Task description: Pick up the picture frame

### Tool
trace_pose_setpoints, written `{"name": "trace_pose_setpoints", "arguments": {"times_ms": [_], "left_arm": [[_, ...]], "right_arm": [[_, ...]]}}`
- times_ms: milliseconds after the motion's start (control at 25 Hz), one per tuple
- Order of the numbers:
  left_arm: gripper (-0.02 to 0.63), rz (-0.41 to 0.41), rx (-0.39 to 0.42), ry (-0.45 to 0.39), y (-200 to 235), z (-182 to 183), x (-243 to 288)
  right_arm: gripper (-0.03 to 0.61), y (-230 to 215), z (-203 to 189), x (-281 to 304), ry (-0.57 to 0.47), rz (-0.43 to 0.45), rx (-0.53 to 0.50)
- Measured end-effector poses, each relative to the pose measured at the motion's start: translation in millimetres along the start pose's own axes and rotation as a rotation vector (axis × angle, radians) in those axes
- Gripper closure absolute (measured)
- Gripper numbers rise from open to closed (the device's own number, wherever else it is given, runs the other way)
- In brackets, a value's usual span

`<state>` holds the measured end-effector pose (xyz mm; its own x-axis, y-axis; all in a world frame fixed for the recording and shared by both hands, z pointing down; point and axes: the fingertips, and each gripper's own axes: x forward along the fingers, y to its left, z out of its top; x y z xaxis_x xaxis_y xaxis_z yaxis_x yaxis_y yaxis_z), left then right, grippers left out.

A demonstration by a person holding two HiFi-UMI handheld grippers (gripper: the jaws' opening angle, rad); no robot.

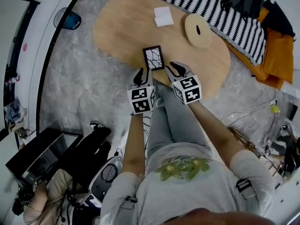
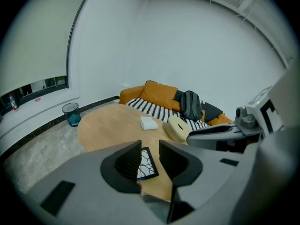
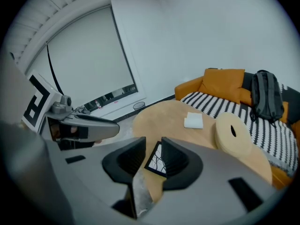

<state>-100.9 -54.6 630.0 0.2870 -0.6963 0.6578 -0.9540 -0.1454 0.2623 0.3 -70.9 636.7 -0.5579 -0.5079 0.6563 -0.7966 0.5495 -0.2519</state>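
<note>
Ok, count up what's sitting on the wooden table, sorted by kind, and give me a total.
picture frame: 1
white folded cloth: 1
round beige disc with a hole: 1
Total: 3

One picture frame [image 1: 153, 58], one white pad [image 1: 163, 16], one disc [image 1: 198, 30], two claws [image 1: 143, 77] [image 1: 176, 70].
</note>
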Motion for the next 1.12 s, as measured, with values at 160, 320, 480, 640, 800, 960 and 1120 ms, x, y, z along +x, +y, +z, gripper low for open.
{"name": "trace_pose_setpoints", "arguments": {"times_ms": [160,320,480,640,800,960,1120], "left_arm": [[0.502,0.009,-0.005,0.001,6.7,-11.5,12.0],[0.502,0.020,-0.005,0.008,15.4,-24.1,26.7],[0.502,0.029,-0.003,0.022,21.9,-35.4,41.2],[0.502,0.028,0.002,0.032,27.1,-44.6,53.5],[0.502,0.022,0.009,0.046,32.0,-53.8,68.8],[0.502,0.020,0.012,0.057,35.8,-64.6,84.0],[0.502,0.025,0.006,0.063,41.0,-74.2,98.2]], "right_arm": [[0.489,-5.6,-10.8,11.1,0.000,-0.009,0.002],[0.488,-10.8,-22.1,24.4,0.002,-0.013,-0.007],[0.486,-16.3,-32.4,38.5,0.010,-0.014,-0.009],[0.485,-21.2,-42.3,52.0,0.023,-0.015,-0.011],[0.483,-28.0,-53.2,68.6,0.044,-0.012,-0.010],[0.477,-33.8,-64.8,82.8,0.062,-0.008,-0.005],[0.472,-38.2,-76.1,97.2,0.077,-0.006,-0.005]]}}
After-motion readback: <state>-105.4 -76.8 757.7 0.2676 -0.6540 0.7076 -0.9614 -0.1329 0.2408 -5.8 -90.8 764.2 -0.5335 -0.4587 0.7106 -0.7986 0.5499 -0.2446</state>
